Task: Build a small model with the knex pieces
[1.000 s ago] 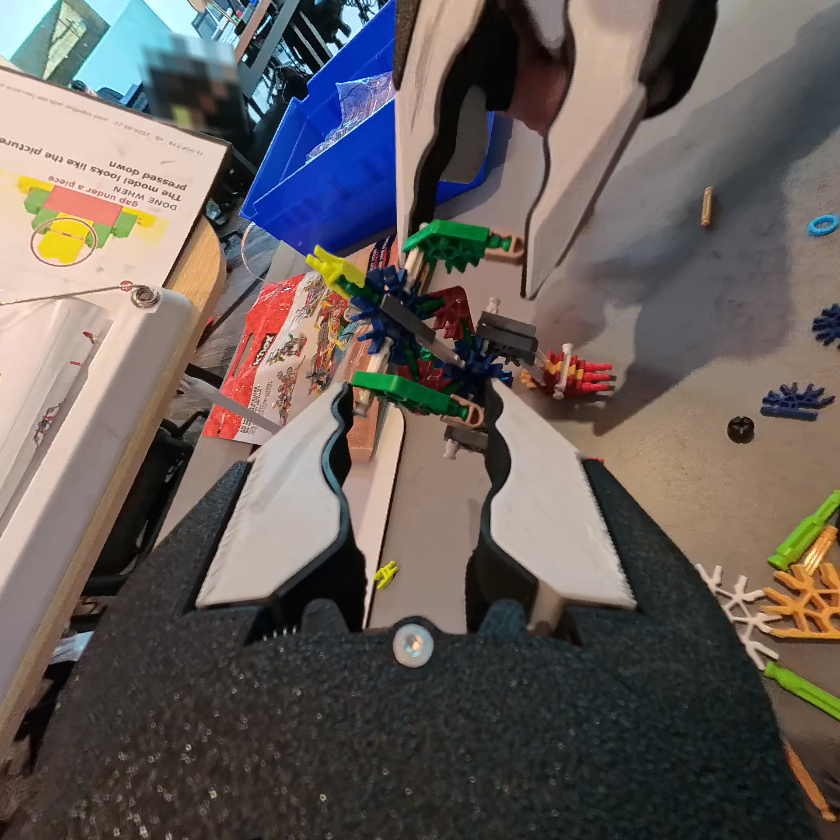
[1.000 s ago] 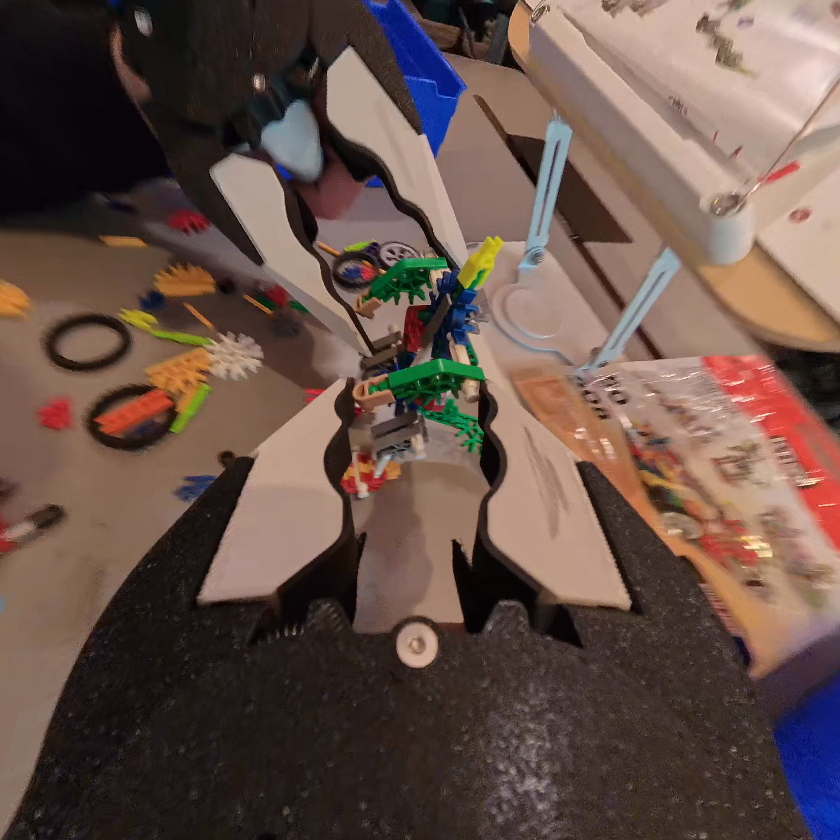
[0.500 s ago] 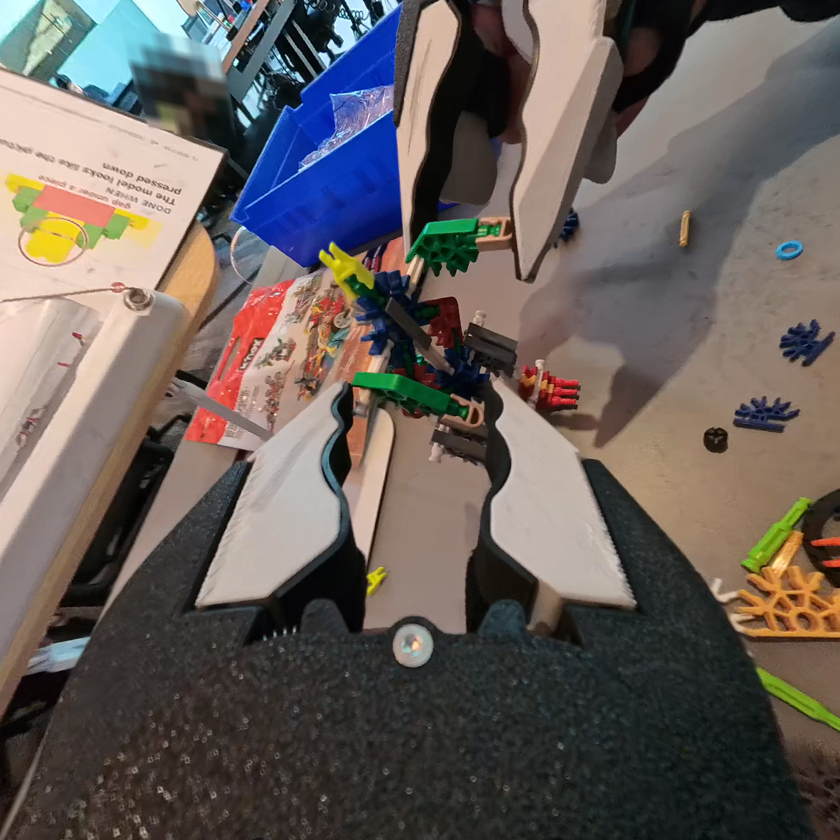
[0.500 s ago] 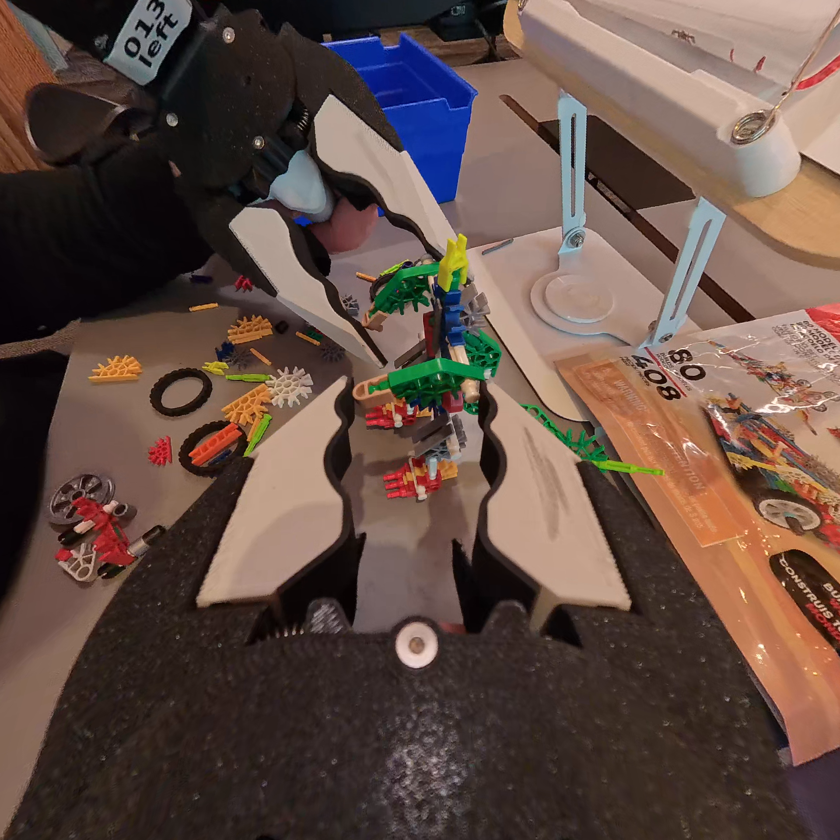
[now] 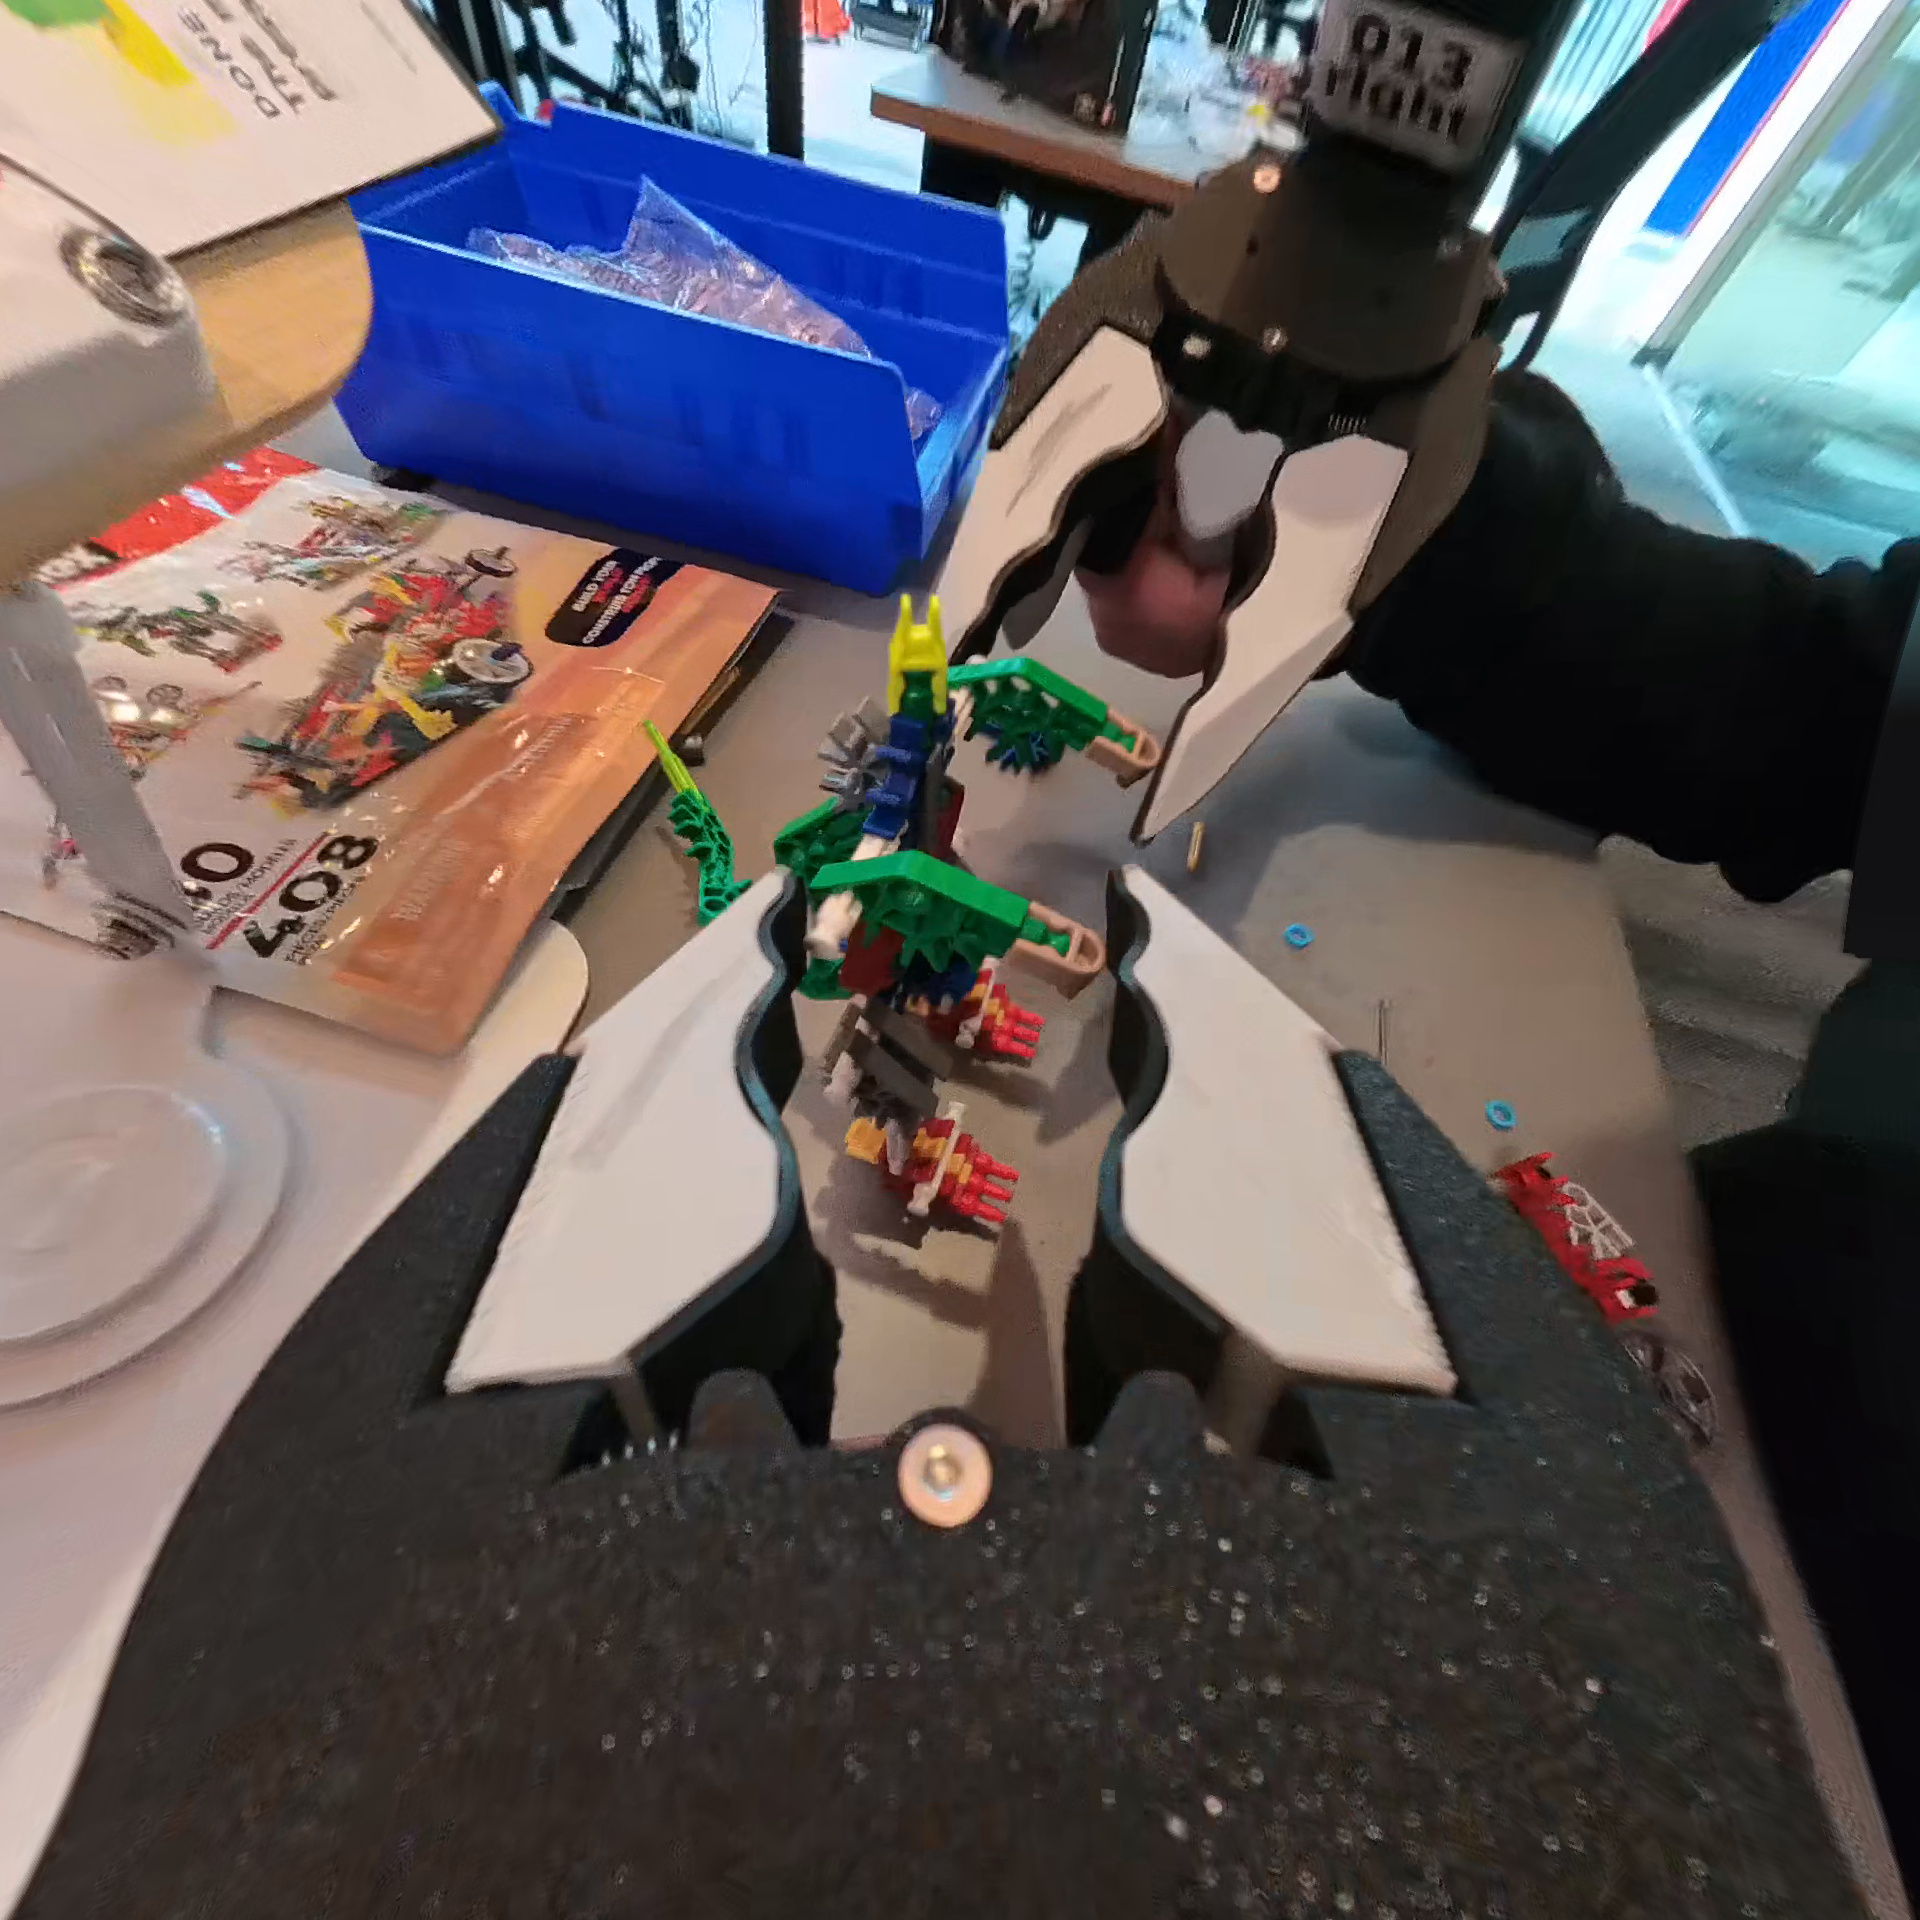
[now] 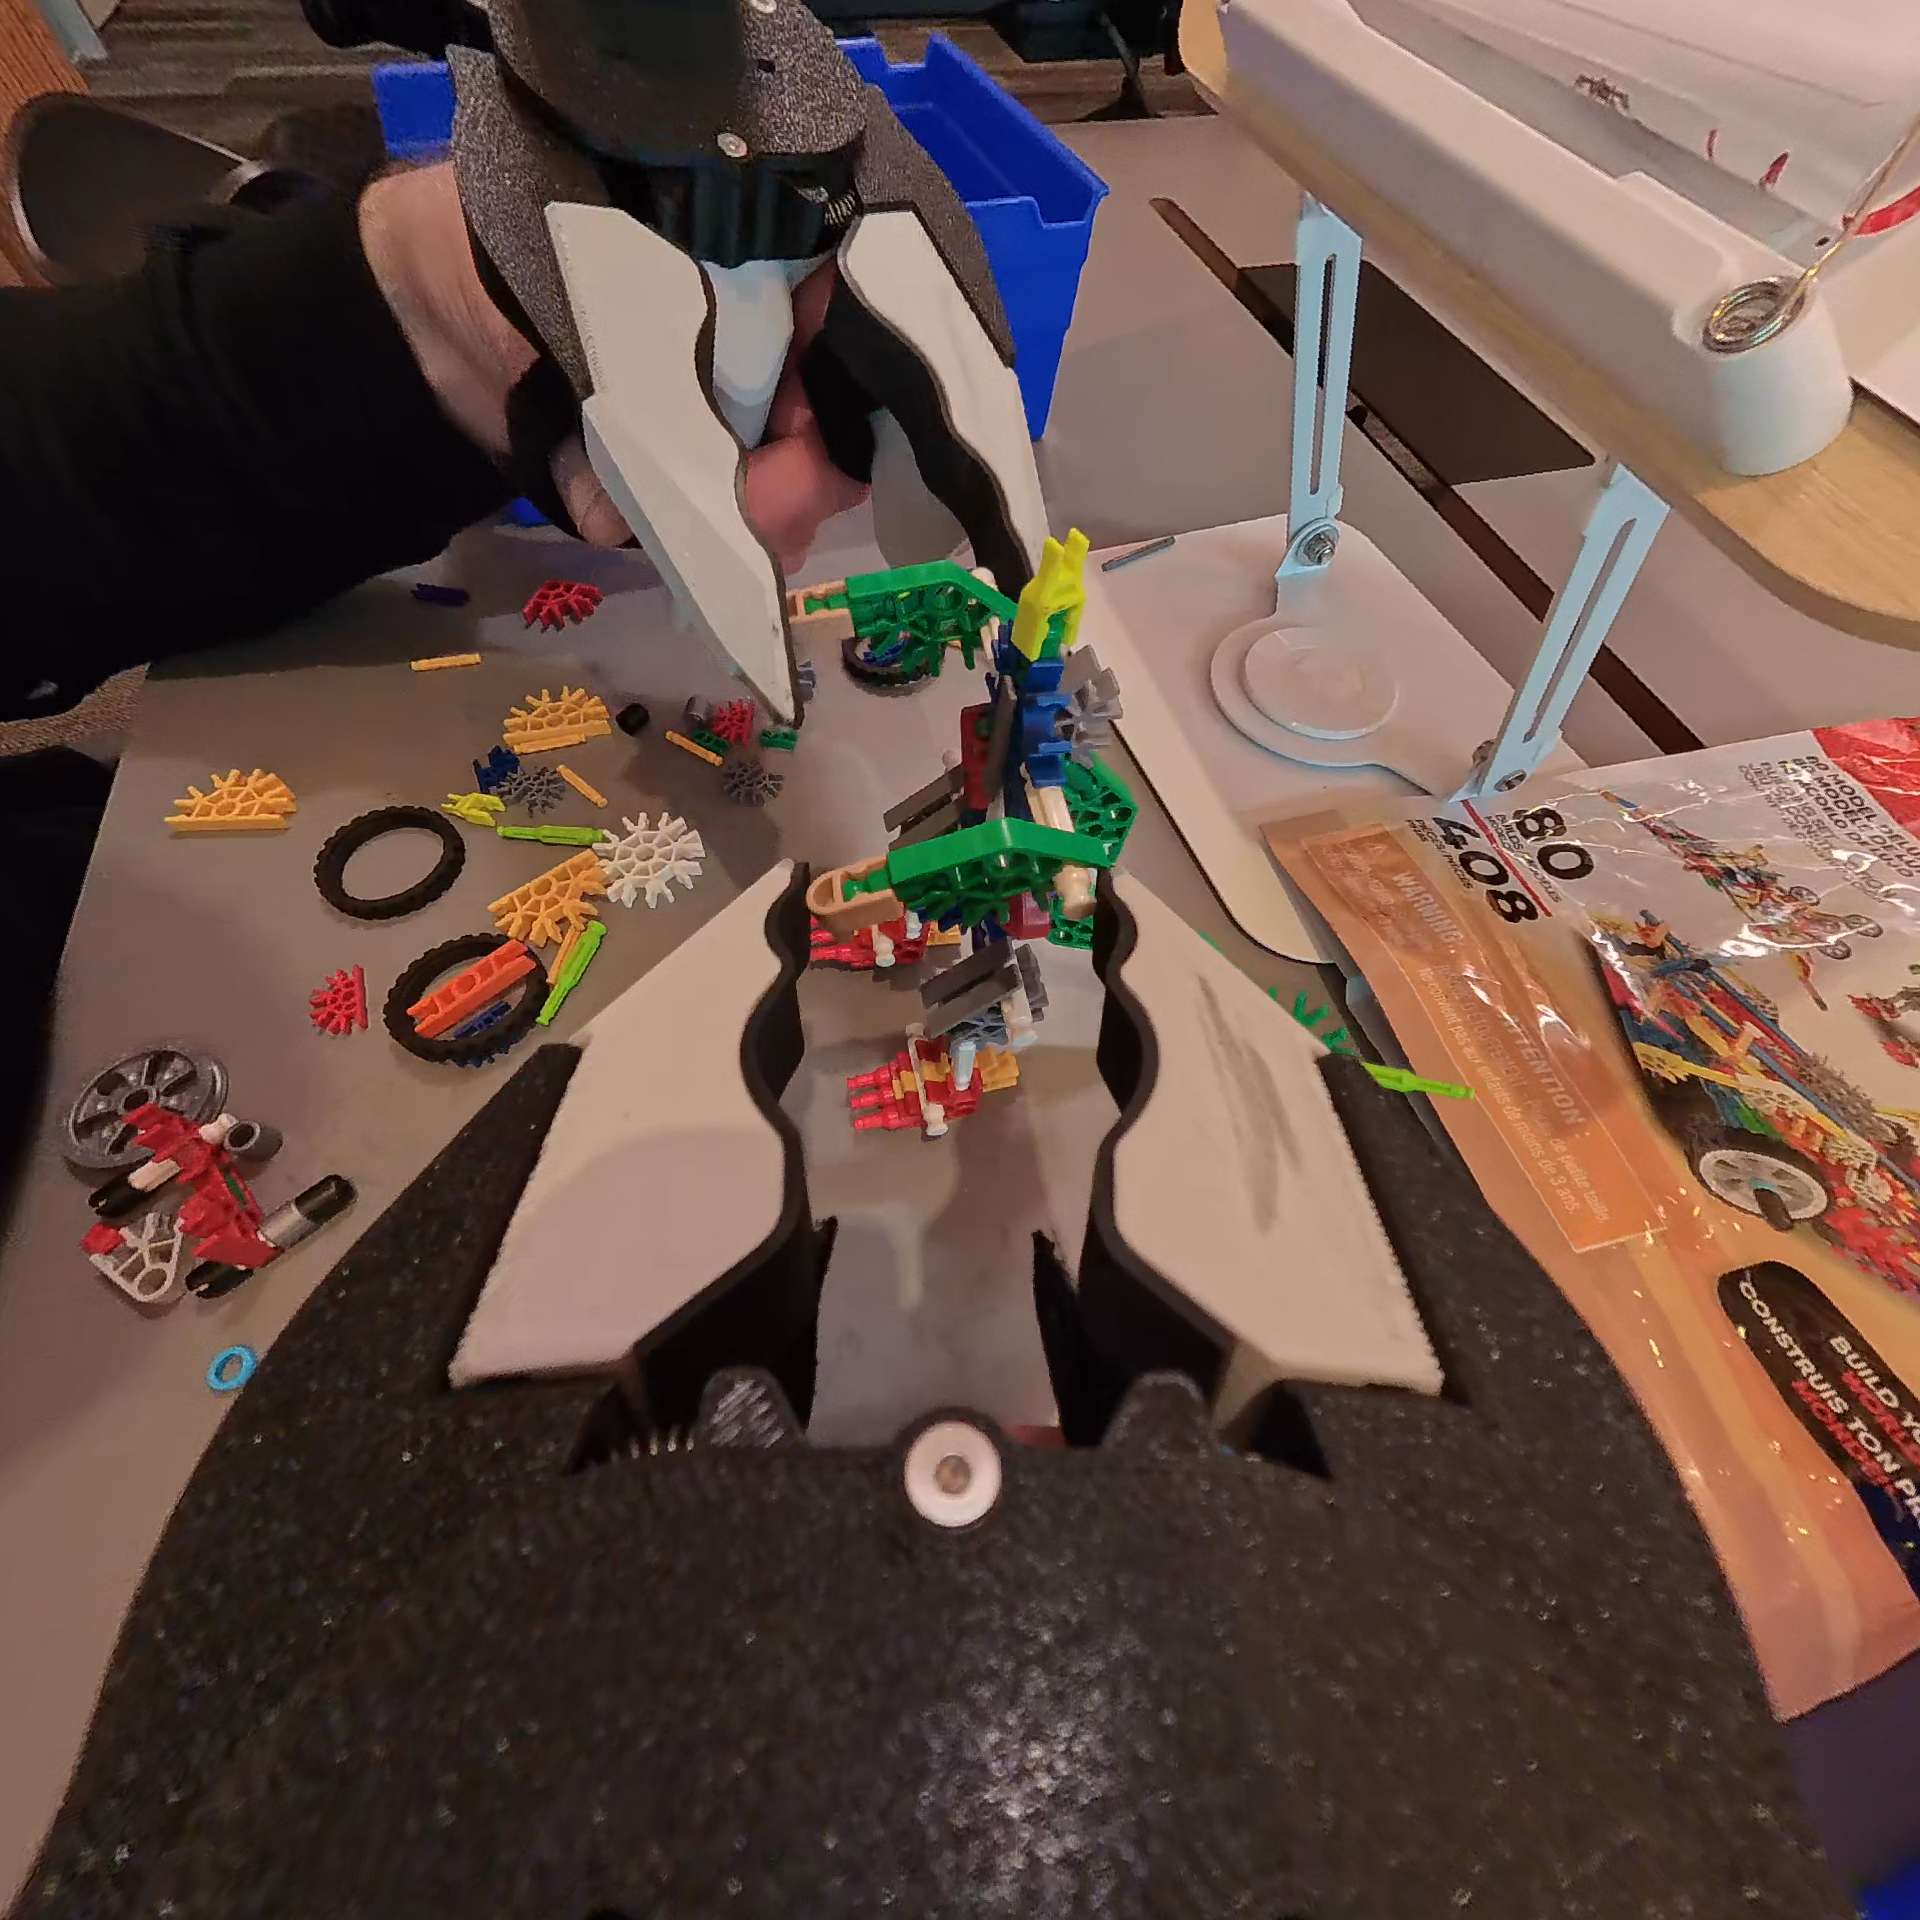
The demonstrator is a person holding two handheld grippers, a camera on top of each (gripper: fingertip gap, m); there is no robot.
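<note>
Two grippers flanking upright toy model

Right tongs straddle the toy figure's green arm, gripped or not unclear.

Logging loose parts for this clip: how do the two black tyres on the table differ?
The farther tyre is an empty ring, while the nearer tyre has an orange piece lying inside it. A green rod lies at the nearer tyre's rim; no rod touches the farther tyre. Both are black, treaded, and on the grey table left of the toy model.
</note>
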